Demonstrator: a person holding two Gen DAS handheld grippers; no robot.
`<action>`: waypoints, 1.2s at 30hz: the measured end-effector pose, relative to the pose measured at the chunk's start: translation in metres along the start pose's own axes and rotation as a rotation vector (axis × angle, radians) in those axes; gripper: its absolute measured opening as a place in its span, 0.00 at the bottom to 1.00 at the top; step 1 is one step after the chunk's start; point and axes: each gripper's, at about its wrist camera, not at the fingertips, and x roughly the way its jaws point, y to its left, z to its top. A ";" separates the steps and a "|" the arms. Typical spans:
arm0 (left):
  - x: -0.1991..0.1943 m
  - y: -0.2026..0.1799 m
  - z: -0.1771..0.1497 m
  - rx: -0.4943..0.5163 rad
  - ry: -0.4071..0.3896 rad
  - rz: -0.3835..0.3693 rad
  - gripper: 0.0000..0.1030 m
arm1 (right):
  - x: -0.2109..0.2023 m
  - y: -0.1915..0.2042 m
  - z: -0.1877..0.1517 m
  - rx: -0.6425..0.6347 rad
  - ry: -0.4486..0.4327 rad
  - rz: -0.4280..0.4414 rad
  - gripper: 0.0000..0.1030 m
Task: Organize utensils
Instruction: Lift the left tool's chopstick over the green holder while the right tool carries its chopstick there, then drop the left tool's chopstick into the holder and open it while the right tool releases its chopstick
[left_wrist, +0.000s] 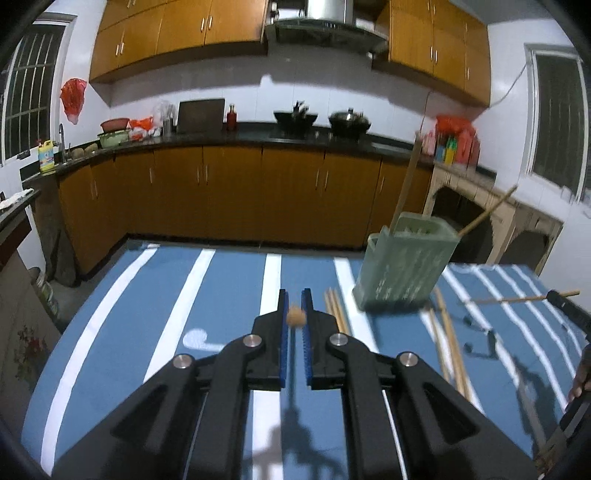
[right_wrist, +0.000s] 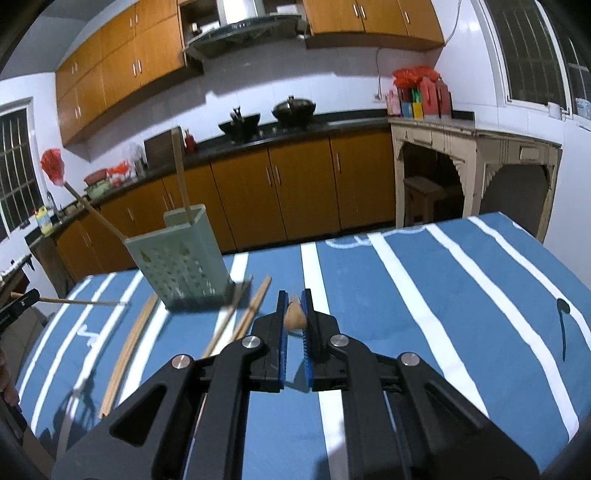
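chopsticks (left_wrist: 296, 316) (right_wrist: 294, 314) clamped in both grippers' fingers, green holder (left_wrist: 404, 266) and loose chopsticks (left_wrist: 448, 347) nearby

- the left wrist view looks forward along its own gripper (left_wrist: 295, 306) from just behind the fingers, low over the blue striped tablecloth (left_wrist: 229, 295), facing the kitchen counter (left_wrist: 258, 136) nearly square on.
- the right wrist view sits the same way behind its gripper (right_wrist: 295, 306), also low over the tablecloth (right_wrist: 424, 288), rolled a little so the counter (right_wrist: 295, 129) slopes.
- both views share the green utensil holder (left_wrist: 404, 266) (right_wrist: 184, 258): it stands right of centre for the left view, left of centre for the right.
- each view catches the other gripper at its edge, right gripper (left_wrist: 565, 306), left gripper (right_wrist: 18, 302), so the two cameras sit side by side, angled slightly inward.
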 end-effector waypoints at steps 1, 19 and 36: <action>-0.002 -0.001 0.002 -0.005 -0.009 -0.004 0.08 | -0.002 0.000 0.002 0.004 -0.010 0.004 0.08; -0.016 -0.003 0.018 -0.021 -0.051 -0.030 0.08 | -0.010 0.004 0.014 0.007 -0.053 0.034 0.08; -0.057 -0.059 0.090 0.030 -0.199 -0.194 0.08 | -0.060 0.067 0.097 -0.052 -0.261 0.262 0.07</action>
